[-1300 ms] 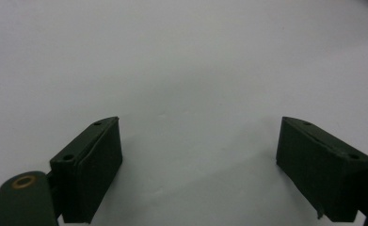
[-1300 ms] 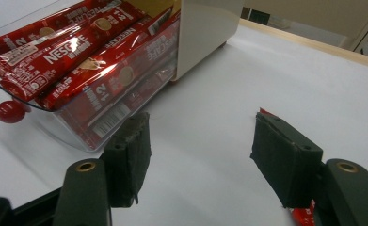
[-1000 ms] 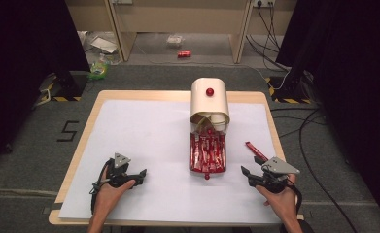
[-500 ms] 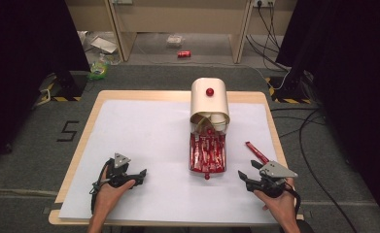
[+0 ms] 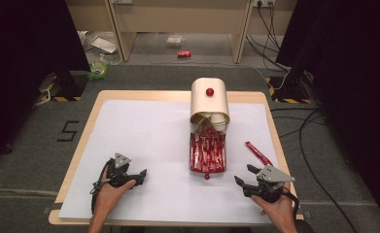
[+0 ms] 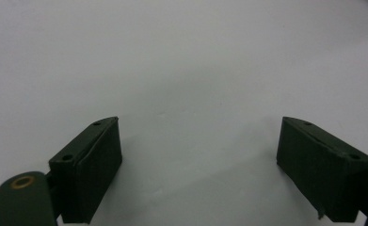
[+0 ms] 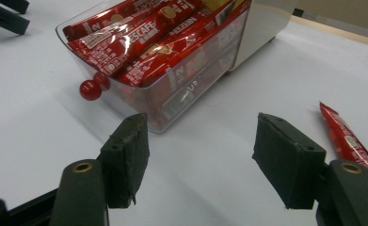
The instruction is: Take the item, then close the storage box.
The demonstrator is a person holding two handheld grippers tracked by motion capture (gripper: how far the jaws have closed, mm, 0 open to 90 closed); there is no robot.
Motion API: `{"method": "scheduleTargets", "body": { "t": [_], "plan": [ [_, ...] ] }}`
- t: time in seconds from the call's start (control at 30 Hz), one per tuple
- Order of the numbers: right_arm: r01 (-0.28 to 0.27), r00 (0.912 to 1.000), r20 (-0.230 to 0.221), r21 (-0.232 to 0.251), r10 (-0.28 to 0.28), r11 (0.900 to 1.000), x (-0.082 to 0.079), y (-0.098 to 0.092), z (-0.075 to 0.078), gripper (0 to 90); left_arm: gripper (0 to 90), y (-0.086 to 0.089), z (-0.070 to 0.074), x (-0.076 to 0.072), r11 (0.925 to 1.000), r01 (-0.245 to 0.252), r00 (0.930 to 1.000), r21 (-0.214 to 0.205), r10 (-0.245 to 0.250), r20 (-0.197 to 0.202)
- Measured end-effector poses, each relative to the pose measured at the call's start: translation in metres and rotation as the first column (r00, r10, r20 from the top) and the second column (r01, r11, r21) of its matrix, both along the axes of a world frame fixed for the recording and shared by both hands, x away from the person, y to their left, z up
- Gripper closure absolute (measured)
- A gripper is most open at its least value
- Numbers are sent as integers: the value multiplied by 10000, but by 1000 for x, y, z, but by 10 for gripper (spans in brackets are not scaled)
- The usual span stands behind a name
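Note:
A cream cabinet (image 5: 210, 99) with a red knob stands at mid-table. Its clear drawer (image 5: 193, 160) is pulled out toward me and packed with red coffee sachets (image 5: 207, 151). In the right gripper view the drawer (image 7: 191, 89) shows a red ball knob (image 7: 90, 90) on its front. One loose red sachet (image 5: 258, 153) lies right of the drawer, and it lies on the sheet beside the right jaw (image 7: 348, 141). My right gripper (image 5: 242, 174) rests open near the front right, jaws empty (image 7: 203, 120). My left gripper (image 5: 138, 175) rests open at front left over bare white sheet (image 6: 200, 125).
A white sheet (image 5: 144, 131) covers the wooden table (image 5: 270, 116). On the floor beyond it are a red can (image 5: 183, 54), litter (image 5: 100, 68) at the left and cables (image 5: 314, 126) at the right. The left gripper (image 7: 3, 14) appears far off in the right gripper view.
My right gripper has shifted slightly to the left, toward the drawer. The left gripper and the objects have stayed put.

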State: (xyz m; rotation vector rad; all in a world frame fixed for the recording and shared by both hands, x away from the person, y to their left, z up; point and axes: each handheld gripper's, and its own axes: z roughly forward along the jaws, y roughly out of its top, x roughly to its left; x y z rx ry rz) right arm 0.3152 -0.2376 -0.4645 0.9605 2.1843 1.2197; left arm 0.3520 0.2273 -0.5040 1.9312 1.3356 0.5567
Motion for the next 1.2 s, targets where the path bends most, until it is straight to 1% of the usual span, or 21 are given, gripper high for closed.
{"method": "scheduleTargets", "body": {
  "t": [0.13,0.23,0.5,0.77,1.2],
  "plan": [
    [-166,9998,-105,-43,166,9999,-3,4,-1,364,140,0,0,0,10000,1,10000,6,-1,1],
    [-287,9996,-79,-61,286,9996,-4,6,-2,364,140,0,0,0,10000,1,10000,9,-1,3],
    [-342,9993,-146,-73,341,9994,-4,7,-3,364,139,0,0,0,10000,5,10000,4,-5,-2],
    [-435,9989,-181,-258,430,9987,-4,10,-5,364,139,0,0,0,10000,7,10000,-24,-7,-7],
    [-617,9979,-207,-264,612,9977,-4,15,-6,364,141,0,0,0,10000,-6,10000,7,6,8]
  ]
}}
